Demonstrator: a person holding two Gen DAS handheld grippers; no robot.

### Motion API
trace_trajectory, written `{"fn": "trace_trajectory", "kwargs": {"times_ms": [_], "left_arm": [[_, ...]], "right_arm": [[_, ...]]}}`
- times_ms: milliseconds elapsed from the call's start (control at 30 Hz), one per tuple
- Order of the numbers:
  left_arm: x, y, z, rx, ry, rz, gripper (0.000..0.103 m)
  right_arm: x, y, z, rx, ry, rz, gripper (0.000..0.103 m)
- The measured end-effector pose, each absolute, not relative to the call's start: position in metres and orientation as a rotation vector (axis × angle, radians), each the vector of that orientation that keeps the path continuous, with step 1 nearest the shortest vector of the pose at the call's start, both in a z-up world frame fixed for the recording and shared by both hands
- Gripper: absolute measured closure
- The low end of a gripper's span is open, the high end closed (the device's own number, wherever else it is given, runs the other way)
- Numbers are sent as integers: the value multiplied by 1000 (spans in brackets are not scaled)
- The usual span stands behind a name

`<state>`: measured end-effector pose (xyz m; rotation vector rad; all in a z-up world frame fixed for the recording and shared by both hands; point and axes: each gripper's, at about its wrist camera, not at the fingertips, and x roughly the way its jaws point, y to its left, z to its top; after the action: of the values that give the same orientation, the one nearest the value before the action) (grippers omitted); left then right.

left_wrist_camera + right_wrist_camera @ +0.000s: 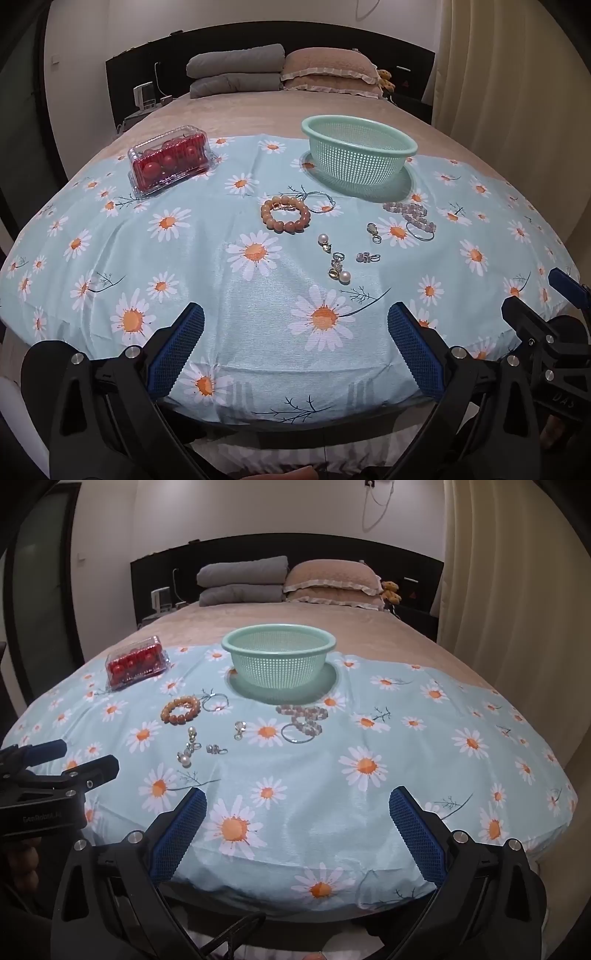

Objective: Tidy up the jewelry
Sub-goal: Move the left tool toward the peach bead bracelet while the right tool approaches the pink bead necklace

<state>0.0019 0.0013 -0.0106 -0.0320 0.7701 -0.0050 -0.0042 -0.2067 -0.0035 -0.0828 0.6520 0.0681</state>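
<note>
Several bits of jewelry are scattered on the daisy-print cloth (221, 295) in front of me: an orange bead bracelet (285, 213) with a thin silver bangle (320, 202) just beside it, a pale purple bead strand (410, 213) to the right lying over another thin bangle (419, 232), and a loose cluster of pearl earrings (334, 258) and small charms (373, 230) between them, nearer to me. Right behind the purple strand sits a mint green colander basket (358, 155) on its saucer, nothing in it that I can see. Off to the left, well apart from the jewelry, is a clear plastic box of red balls (168, 162).

My left gripper (295, 347) hangs over the near edge of the cloth with its blue pads spread wide, holding nothing. My right gripper (297, 830) is the same, fingers wide apart. Nothing sits between either gripper and the jewelry. Further back are gray and tan pillows (280, 70) against a dark headboard (147, 55).
</note>
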Motion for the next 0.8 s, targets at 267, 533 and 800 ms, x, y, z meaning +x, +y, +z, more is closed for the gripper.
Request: {"fn": "trace_trajectory", "kwargs": {"times_ms": [267, 533, 800], "left_arm": [[8, 3, -13, -30, 781, -6, 6], [15, 6, -19, -32, 800, 1, 6], [29, 5, -28, -29, 833, 4, 6]], "right_arm": [[-1, -207, -7, -85, 657, 69, 8], [8, -206, -11, -97, 671, 63, 8], [23, -208, -18, -98, 691, 54, 8]]}}
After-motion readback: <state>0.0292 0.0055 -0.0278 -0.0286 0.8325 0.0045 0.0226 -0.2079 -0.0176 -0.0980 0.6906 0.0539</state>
